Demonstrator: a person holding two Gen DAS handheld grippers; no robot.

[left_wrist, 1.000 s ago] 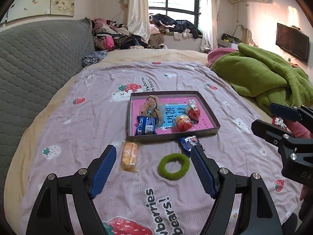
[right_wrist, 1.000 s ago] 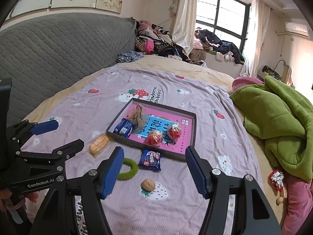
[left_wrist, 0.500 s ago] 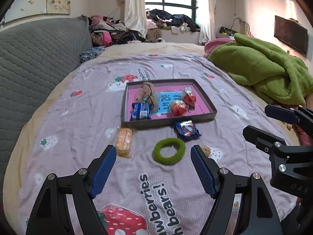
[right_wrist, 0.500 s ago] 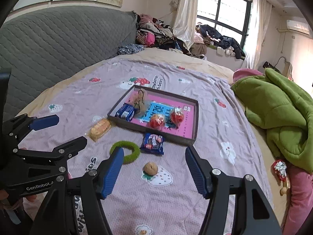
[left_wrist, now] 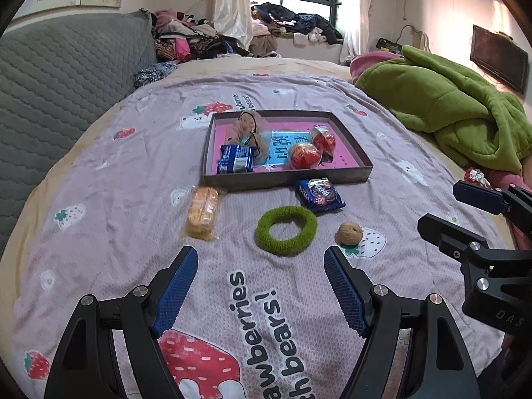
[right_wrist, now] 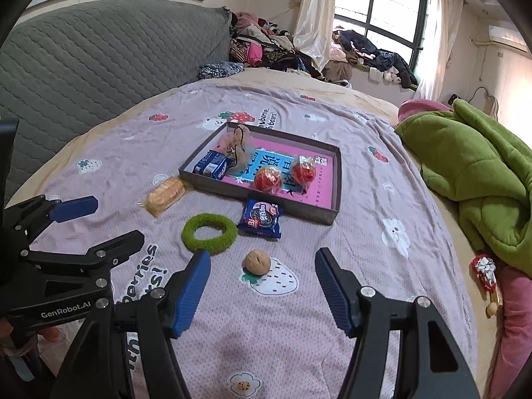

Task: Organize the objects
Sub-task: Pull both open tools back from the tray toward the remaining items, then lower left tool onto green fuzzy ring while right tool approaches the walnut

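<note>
Both tools are at the approach stage, with nothing yet picked up. The left gripper (left_wrist: 259, 266) stands with its jaws wide apart and empty above the printed bedspread (left_wrist: 99, 226); the right gripper (right_wrist: 262, 269) is likewise parted and empty, set somewhat narrower. Just ahead of the right gripper, almost centred between its fingers, lies the walnut (right_wrist: 256, 262). Just ahead of the left gripper lies the green ring (left_wrist: 286, 230), with the wrapped cake (left_wrist: 202, 212) ahead to its left. Beyond the ring, the dark blue snack packet (left_wrist: 320, 194) rests against the near wall of the tray (left_wrist: 286, 179). The tray already holds a blue packet (left_wrist: 236, 163), a tan pouch (left_wrist: 247, 126) and two red wrapped balls (left_wrist: 305, 155). Judged next move: lower onto one loose item, close, lift it clear of the tray's raised wall and set it inside. Free floor remains on the tray's right side. The bedspread around the items is open; the green blanket (right_wrist: 475, 173) bounds the far right, the grey headboard (left_wrist: 60, 93) the left.
</note>
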